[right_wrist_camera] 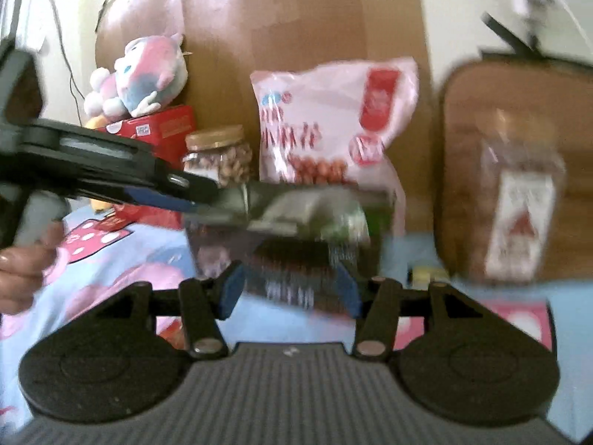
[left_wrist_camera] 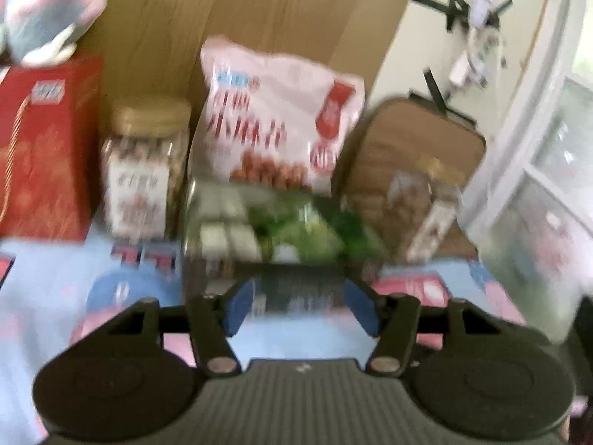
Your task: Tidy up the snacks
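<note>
A green and silver snack bag (left_wrist_camera: 281, 230) stands before a pink-and-white snack bag (left_wrist_camera: 278, 126) that leans on a cardboard sheet. My left gripper (left_wrist_camera: 302, 302) is shut on the green bag's near edge. In the right wrist view my left gripper (right_wrist_camera: 207, 194) comes in from the left and grips the green bag (right_wrist_camera: 315, 215) at its upper left corner. My right gripper (right_wrist_camera: 289, 293) has its blue pads on either side of the bag's lower edge; the frames are blurred. A clear jar of nuts (left_wrist_camera: 144, 170) stands left of the bags.
A red box (left_wrist_camera: 44, 148) with a plush toy (left_wrist_camera: 48, 11) on it stands at the left. A second jar (right_wrist_camera: 519, 200) stands at the right before a brown cushion (right_wrist_camera: 519, 85). The surface is a blue and pink cartoon cloth (right_wrist_camera: 111, 252). A window is at the far right.
</note>
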`<state>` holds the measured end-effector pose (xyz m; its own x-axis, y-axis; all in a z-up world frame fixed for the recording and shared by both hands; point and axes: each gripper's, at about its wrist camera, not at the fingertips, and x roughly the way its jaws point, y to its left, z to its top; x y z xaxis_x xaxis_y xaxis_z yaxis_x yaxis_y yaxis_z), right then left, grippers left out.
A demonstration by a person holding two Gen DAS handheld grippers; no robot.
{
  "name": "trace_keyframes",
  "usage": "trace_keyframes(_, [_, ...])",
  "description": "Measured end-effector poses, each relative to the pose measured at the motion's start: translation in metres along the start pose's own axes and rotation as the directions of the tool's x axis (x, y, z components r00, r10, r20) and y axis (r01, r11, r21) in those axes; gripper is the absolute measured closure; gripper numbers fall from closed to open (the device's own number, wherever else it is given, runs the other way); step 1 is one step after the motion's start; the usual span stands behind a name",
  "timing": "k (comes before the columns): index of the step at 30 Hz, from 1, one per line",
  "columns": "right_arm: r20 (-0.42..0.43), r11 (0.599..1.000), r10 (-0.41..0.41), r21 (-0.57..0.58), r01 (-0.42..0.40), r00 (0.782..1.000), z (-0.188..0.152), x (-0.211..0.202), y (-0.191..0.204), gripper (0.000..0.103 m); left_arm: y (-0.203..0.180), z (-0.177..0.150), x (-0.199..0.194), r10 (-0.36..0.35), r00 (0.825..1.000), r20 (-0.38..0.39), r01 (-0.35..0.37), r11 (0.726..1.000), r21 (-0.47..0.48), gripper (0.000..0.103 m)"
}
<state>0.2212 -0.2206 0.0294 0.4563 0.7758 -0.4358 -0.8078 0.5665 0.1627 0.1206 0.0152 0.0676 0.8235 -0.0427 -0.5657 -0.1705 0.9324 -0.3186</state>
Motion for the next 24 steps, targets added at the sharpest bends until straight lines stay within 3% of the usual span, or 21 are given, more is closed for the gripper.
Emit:
trace_keyframes(5, [-0.074,0.988,0.017,0.154,-0.005,0.997,-0.032,-0.022,-0.012,0.046,0.009,-0.049,-0.013,-0.015,0.996,-0.087,0.012,0.999,-0.031,0.046])
trace_keyframes(7, [-0.108,0.977,0.03,0.213,-0.006,0.994,-0.043,-0.025,-0.012,0.053,0.014,-0.067,-0.019,-0.019,0.995,-0.097,0.014,0.999,-0.049,0.046])
trace_keyframes(8, [-0.124,0.973,0.062,0.228,-0.033,0.99,-0.047,-0.025,-0.008,0.064,0.017,-0.073,-0.022,-0.019,0.995,-0.097,0.013,0.998,-0.063,0.046])
trace_keyframes(12, [-0.127,0.986,0.054,0.166,-0.032,0.99,-0.054,-0.03,0.024,0.067,0.028,-0.09,-0.027,-0.022,0.993,-0.113,0.009,0.994,-0.111,0.046])
trace_keyframes(17, [-0.153,0.984,0.149,0.122,-0.13,0.977,-0.06,-0.027,0.06,0.066,0.036,-0.101,-0.034,0.005,0.993,-0.115,-0.021,0.991,-0.135,0.046])
trace_keyframes(22, [-0.112,0.976,0.157,0.167,-0.137,0.981,-0.056,-0.037,0.049,0.065,0.036,-0.102,-0.051,-0.015,0.997,-0.078,0.004,0.99,-0.138,0.046])
trace_keyframes(24, [-0.089,0.985,0.112,0.142,-0.099,0.99,-0.055,-0.046,0.043,0.065,0.03,-0.101,-0.052,-0.025,0.997,-0.077,0.015,0.992,-0.125,0.046])
